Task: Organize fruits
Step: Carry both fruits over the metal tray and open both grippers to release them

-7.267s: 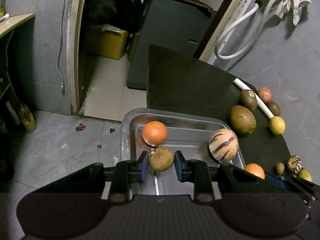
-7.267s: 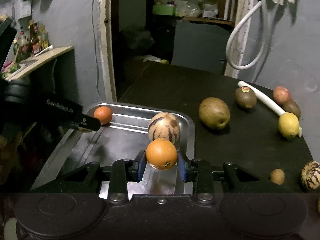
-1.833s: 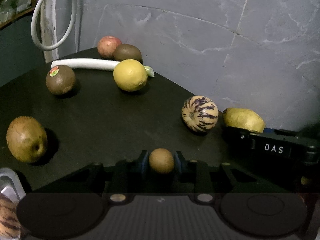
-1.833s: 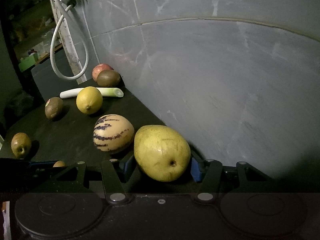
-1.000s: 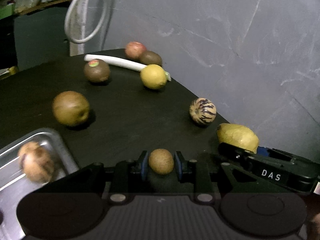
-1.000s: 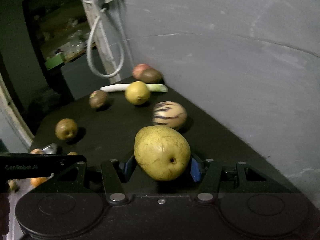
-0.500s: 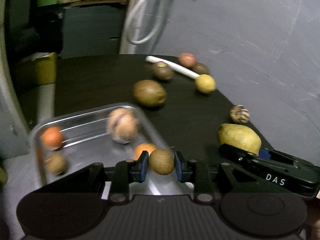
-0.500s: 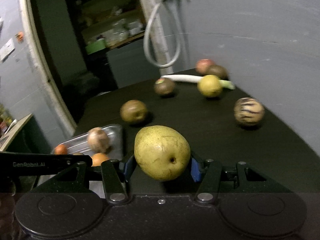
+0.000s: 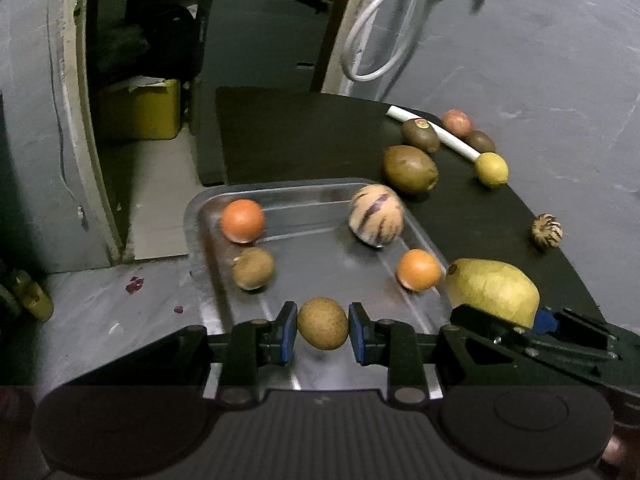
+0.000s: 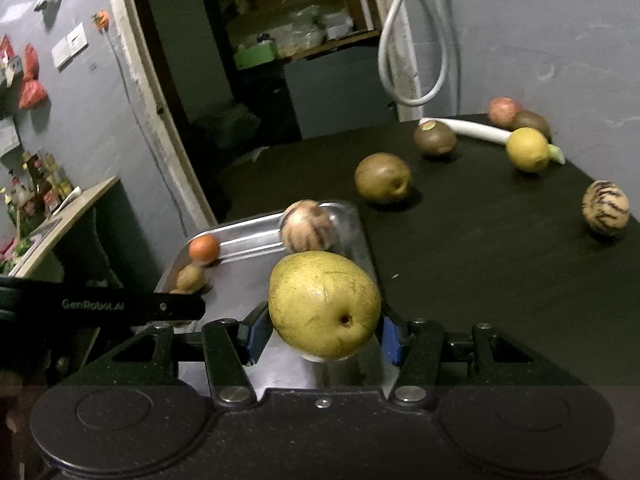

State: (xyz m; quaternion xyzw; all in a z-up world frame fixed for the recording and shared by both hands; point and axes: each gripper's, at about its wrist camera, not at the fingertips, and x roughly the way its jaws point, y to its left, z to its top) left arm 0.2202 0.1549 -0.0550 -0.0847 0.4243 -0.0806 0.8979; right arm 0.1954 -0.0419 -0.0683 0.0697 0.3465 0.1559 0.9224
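The tray point(image 9: 200, 216) is shiny, smooth metal with pressed ridges, sitting on a matt black tabletop point(image 9: 288, 136). The pear point(image 10: 324, 310) has a smooth, finely speckled yellow skin, while the small brown fruit point(image 9: 322, 323) looks dull and rough. Both sets of gripper pads point(image 9: 286, 332) look like blue rubbery plastic on matt black plastic frames.

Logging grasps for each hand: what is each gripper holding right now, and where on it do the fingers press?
Left gripper: small brown fruit, clamped at its two sides. Right gripper: yellow pear, pinched across its widest part.
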